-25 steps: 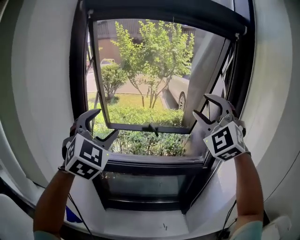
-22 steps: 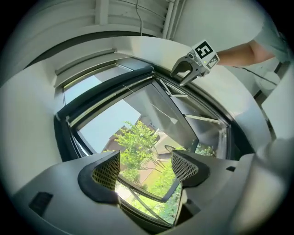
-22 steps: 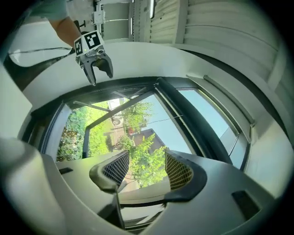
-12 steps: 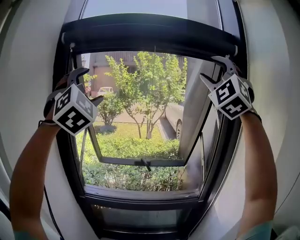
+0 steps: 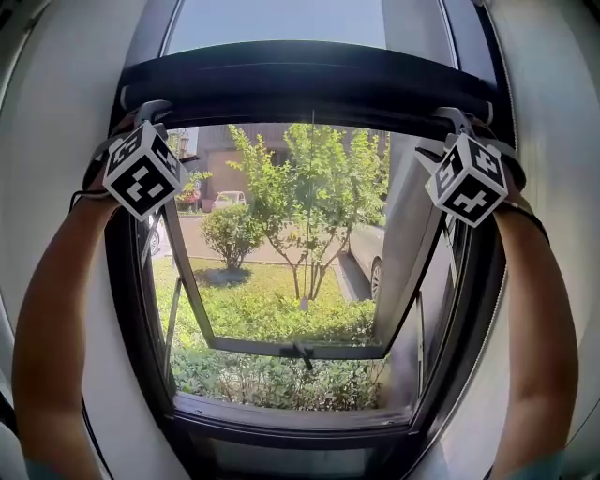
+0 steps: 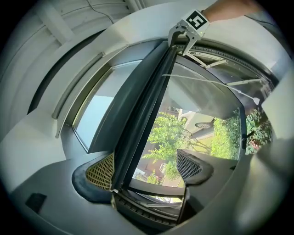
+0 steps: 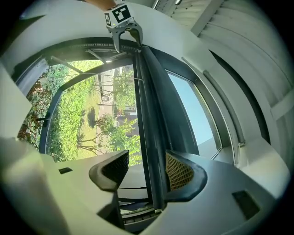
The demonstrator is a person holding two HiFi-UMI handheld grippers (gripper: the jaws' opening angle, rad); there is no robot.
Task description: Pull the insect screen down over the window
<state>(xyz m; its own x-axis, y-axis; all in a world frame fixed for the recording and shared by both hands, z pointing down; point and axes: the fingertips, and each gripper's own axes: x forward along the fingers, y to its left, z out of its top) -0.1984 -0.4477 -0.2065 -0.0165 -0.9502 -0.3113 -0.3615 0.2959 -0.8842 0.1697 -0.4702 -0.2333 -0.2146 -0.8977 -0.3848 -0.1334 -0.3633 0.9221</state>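
Note:
The insect screen is rolled up in a dark housing (image 5: 309, 84) across the window's top, with its pull bar along the lower edge. A thin cord (image 5: 307, 234) hangs from the middle. My left gripper (image 5: 155, 112) is at the housing's left end and my right gripper (image 5: 457, 119) is at its right end. In the left gripper view the dark bar (image 6: 142, 114) runs between the jaws of the left gripper (image 6: 147, 167), close along the left pad (image 6: 103, 172). In the right gripper view the bar (image 7: 149, 114) passes through my right gripper (image 7: 144, 170), beside its right pad (image 7: 180, 172). Both pairs of jaws have just been opening and grip nothing.
The glass sash (image 5: 281, 347) is swung outward at the bottom, its handle (image 5: 302, 354) at the lower rail. The dark window frame (image 5: 131, 309) sits in a white reveal (image 5: 66, 122). A fixed pane (image 5: 281, 19) lies above the housing. Trees, a hedge and a car (image 5: 370, 253) are outside.
Both grippers rose from sill height to the two ends of the rolled screen at the window's top. The head view tilted upward, so the housing now lies lower in it.

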